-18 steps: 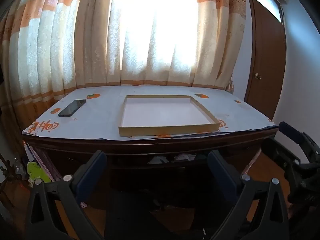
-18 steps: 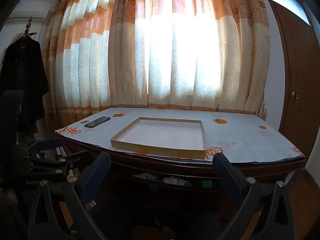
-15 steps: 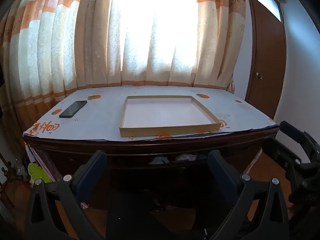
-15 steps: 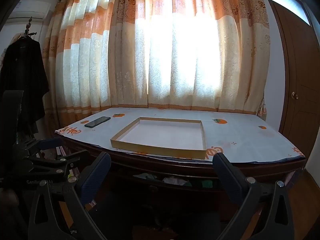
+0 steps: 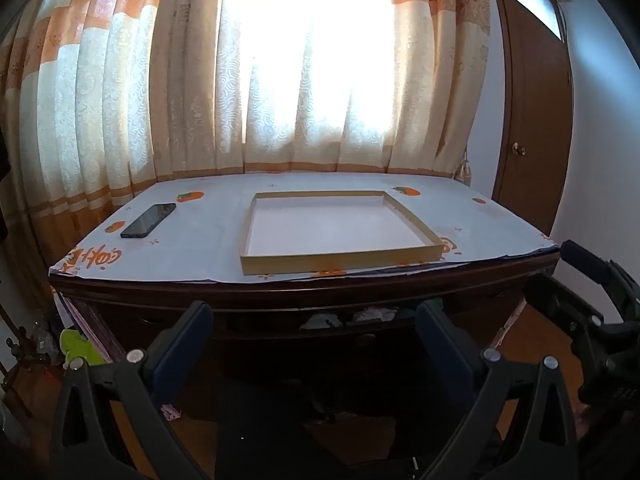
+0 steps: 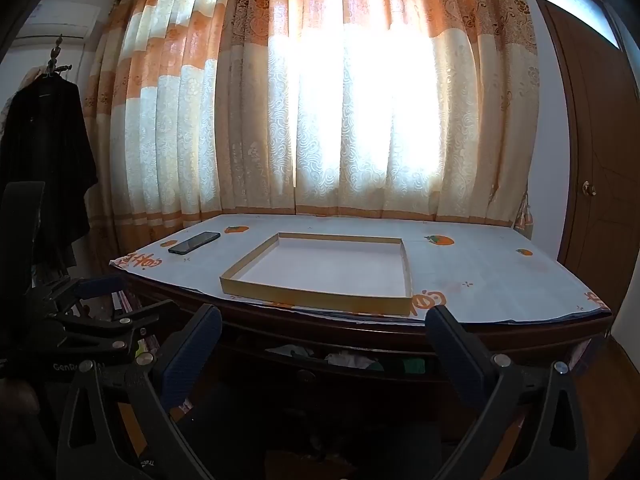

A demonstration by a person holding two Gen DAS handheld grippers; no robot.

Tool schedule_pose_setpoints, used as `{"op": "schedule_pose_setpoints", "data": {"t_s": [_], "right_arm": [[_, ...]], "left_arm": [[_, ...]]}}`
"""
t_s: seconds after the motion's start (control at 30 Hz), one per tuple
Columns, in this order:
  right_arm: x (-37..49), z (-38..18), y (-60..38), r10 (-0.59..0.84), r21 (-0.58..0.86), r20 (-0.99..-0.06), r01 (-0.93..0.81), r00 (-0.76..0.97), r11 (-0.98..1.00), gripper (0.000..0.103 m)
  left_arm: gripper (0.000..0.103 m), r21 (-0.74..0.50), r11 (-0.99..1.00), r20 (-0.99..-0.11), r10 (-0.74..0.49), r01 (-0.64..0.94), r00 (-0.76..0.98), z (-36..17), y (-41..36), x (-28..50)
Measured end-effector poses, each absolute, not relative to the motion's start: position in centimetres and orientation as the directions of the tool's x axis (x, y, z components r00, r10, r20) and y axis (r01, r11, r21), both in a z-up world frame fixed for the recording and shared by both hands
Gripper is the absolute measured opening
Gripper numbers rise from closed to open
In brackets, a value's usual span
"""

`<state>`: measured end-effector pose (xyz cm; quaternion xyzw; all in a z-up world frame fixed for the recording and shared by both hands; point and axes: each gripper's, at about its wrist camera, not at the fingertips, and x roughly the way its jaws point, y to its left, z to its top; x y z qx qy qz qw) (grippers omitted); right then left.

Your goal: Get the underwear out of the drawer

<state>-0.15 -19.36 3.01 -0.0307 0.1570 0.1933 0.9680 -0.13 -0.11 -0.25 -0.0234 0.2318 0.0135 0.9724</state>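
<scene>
In front of a dark wooden desk, both grippers hang apart from every object. The left gripper (image 5: 312,332) is released, its jaws spread fully wide with nothing between them; in the right wrist view its frame shows at the left edge, bearing partly legible lettering that starts "GenR". The right gripper (image 6: 324,336) is likewise released and empty, jaws at full spread.

On the worktop (image 5: 208,236), from left to right:
- Orange characters printed on the pale cover at the front left corner; not legible.
- A black smartphone (image 5: 149,220), lying flat near the left edge.
- A shallow cardboard tray (image 5: 340,258) with tan walls and a white floor, at centre, holding nothing.
- Orange fruit prints (image 6: 439,240) scattered over the cover.

Below the worktop edge, the drawer (image 6: 344,372) stands slightly open. The underwear (image 6: 348,359) lies inside it as bunched pale and green fabric, visible through the gap. It lies between the two gripper fingers in both wrist views, well beyond them.

Patterned orange and cream curtains (image 5: 312,80) hang behind the desk.
</scene>
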Motion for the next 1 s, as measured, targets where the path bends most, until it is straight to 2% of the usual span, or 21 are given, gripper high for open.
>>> {"op": "schedule_pose_setpoints", "data": {"t_s": [1.0], "right_arm": [[-0.03, 2.63, -19.53, 0.364, 0.004, -0.318, -0.383, 0.875, 0.924, 0.103]], "left_arm": [[0.103, -0.032, 0.999, -0.451, 0.017, -0.035, 0.892, -0.21, 0.18, -0.04]]}}
